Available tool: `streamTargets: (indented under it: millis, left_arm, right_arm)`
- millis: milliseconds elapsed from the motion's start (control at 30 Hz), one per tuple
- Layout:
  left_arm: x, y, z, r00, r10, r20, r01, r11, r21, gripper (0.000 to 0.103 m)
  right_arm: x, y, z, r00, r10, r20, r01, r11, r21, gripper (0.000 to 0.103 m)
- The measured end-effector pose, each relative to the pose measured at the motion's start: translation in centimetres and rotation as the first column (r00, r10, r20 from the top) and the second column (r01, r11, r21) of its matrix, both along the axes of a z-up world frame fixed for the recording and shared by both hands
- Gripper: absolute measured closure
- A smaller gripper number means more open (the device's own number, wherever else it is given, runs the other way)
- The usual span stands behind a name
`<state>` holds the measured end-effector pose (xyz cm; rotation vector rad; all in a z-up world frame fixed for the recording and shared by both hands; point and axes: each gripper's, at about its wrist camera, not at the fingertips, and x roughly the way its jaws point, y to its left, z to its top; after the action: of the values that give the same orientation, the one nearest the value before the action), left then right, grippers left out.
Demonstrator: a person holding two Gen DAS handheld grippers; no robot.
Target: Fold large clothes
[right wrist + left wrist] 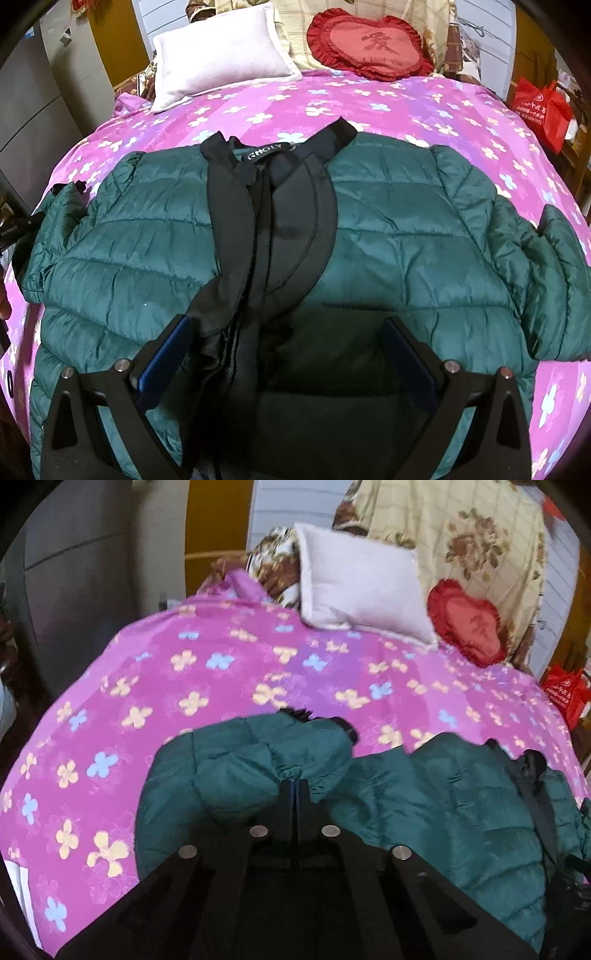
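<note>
A dark green quilted jacket [406,229] lies spread, front up, on the pink flowered bed cover [388,99], with its black collar and lining [280,206] open down the middle. In the left wrist view one sleeve [240,764] is folded in over the body [443,812]. My left gripper [294,786] is shut, its fingertips pinching the gathered cuff of that sleeve. My right gripper [288,332] hovers open over the lower middle of the jacket, its blue-padded fingers [166,354] wide apart on either side of the black placket, gripping nothing.
A white pillow [221,48], a red heart cushion [369,44] and a flowered quilt [461,535] lie at the head of the bed. A red bag [543,107] stands off the right edge. Grey wardrobe doors [74,572] are at the left.
</note>
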<state>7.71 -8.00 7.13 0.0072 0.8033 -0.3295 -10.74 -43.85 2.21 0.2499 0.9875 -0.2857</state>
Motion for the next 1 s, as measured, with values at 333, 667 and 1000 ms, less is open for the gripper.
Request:
streamTargets:
  millis: [333, 667, 1000]
  left_arm:
    - [-3.5, -1.3, 4.1, 0.993, -0.068, 0.094, 0.070, 0.997, -0.019, 0.095]
    - [-8.7, -5.7, 7.3, 0.970, -0.202, 0.138, 0.217, 0.971, -0.105, 0.095]
    - [-13.5, -16.2, 6.5, 0.917, -0.382, 0.110, 0.395, 0.909, -0.135, 0.095]
  right_arm:
    - [-1.4, -1.5, 0.8, 0.999, -0.046, 0.016, 0.046, 0.999, 0.004, 0.000]
    - [-2.1, -1.4, 1.5, 0.999, -0.044, 0.029, 0.043, 0.999, 0.002, 0.000]
    - [-4.0, -3.2, 2.1, 0.996, -0.081, 0.040, 0.081, 0.997, -0.002, 0.000]
